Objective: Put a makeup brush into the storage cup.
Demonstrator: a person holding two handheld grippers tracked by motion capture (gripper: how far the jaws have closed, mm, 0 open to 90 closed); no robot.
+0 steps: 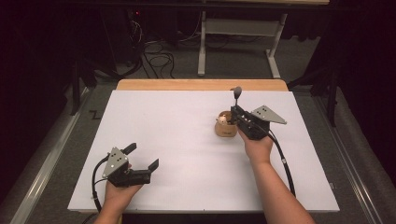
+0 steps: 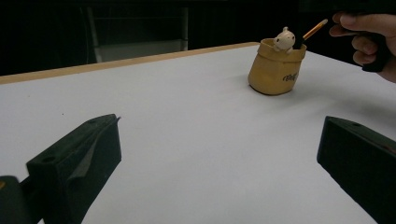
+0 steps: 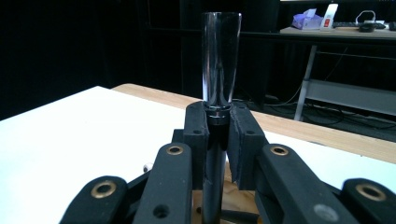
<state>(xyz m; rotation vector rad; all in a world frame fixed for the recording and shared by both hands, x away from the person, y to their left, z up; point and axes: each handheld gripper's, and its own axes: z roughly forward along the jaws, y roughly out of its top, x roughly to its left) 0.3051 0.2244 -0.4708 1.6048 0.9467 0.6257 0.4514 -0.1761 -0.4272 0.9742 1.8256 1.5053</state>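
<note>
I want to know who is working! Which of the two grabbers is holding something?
The right gripper, by the tan cup. Its jaws are shut on a dark pen standing upright over the cup. The left gripper holds nothing; its jaws gape open above the bare white table.

White tabletop (image 1: 177, 154), wooden edge strip (image 1: 201, 84) along far side. Grey carpet floor (image 1: 182, 65) beyond. Far: white metal desk frame (image 1: 238, 28), black cables (image 1: 156, 58) tangled on floor at far left. Room dark, walls black. Far right: lit wooden shelf (image 3: 336, 31) with clutter.

Left gripper (image 1: 142, 156) low, jaws wide apart; right gripper (image 1: 235, 110) clamped, raised.
</note>
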